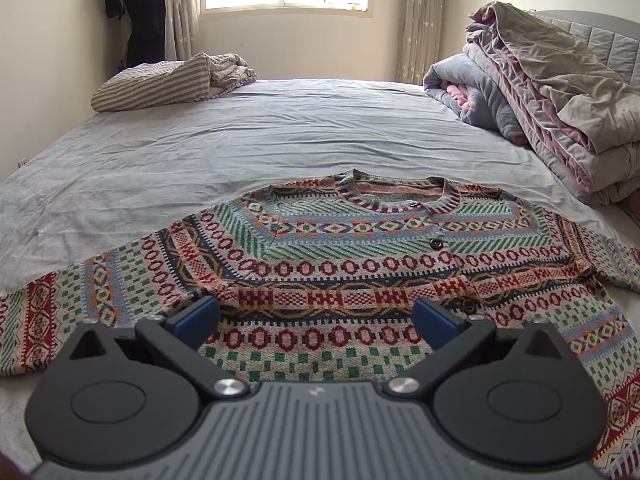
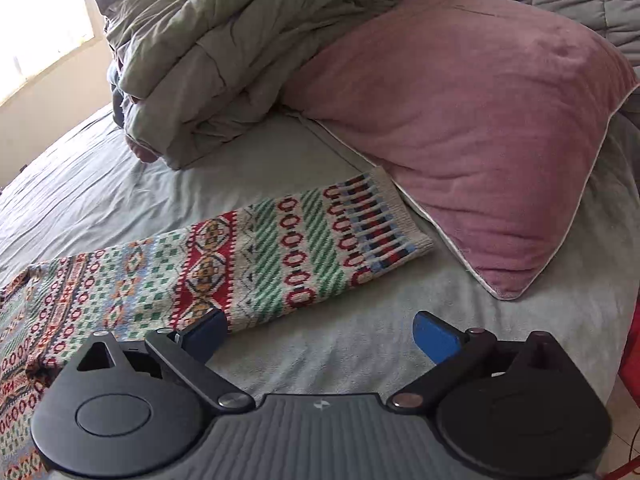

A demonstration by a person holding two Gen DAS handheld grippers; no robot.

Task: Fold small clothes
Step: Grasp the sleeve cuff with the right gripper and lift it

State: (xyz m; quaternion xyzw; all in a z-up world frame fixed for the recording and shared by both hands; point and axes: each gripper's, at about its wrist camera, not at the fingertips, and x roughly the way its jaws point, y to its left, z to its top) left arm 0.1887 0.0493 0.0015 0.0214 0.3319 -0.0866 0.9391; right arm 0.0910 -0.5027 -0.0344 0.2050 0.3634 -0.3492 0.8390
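While both tools hover with jaws spread and empty, the left gripper point(image 1: 316, 312) faces the multicoloured patterned knit cardigan point(image 1: 340, 256), laid flat and buttoned on the grey-blue bedsheet point(image 1: 200, 152); the right gripper point(image 2: 320, 332) sits just beside its outstretched sleeve point(image 2: 280, 248), likely the 1st fold, near the pink velvet pillow point(image 2: 480, 128).

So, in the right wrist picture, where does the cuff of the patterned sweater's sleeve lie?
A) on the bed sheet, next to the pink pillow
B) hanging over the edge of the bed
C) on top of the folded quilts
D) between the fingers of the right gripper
A: the cuff lies flat on the bed sheet beside the pink pillow, and the right gripper is open and holds nothing.
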